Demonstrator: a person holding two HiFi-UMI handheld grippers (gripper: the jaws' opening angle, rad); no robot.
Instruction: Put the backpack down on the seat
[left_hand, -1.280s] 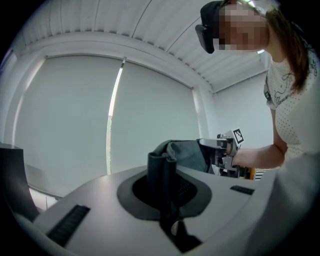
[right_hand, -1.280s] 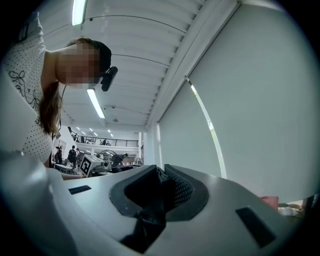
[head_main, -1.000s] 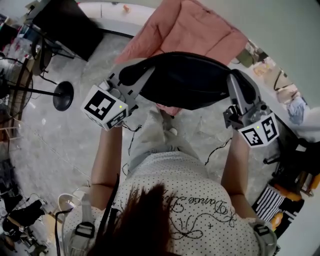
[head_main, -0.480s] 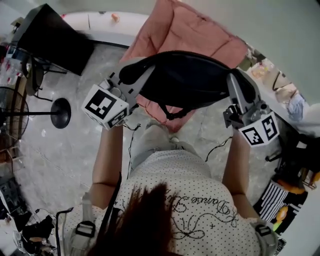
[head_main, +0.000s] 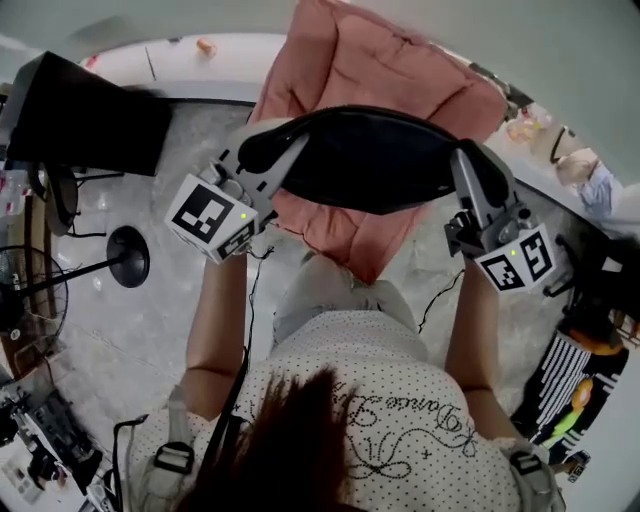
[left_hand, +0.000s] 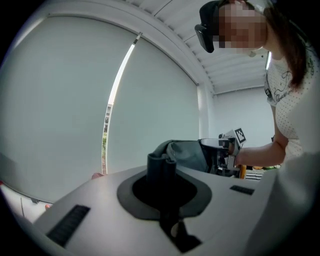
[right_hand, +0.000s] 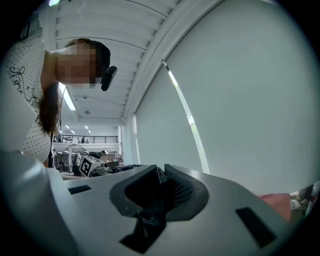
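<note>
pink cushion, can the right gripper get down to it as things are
Probably yes: the right gripper, shut on the backpack, holds it over the pink cushion, and nothing else shows between them.

Grey marbled floor (head_main: 140, 330) seen from steeply above. A black table (head_main: 90, 115) stands at upper left. Below it is a round black stand base (head_main: 128, 256), with a thin pole running off to the left. A thin black cable (head_main: 440, 293) lies on the floor at right. A black-and-white striped object (head_main: 558, 375) sits near the right edge. A white ledge (head_main: 230, 65) curves along the top, with a small orange item (head_main: 205, 46) on it. The gripper views show pale roller blinds (left_hand: 65, 100) under a white slatted ceiling (right_hand: 100, 30).
</note>
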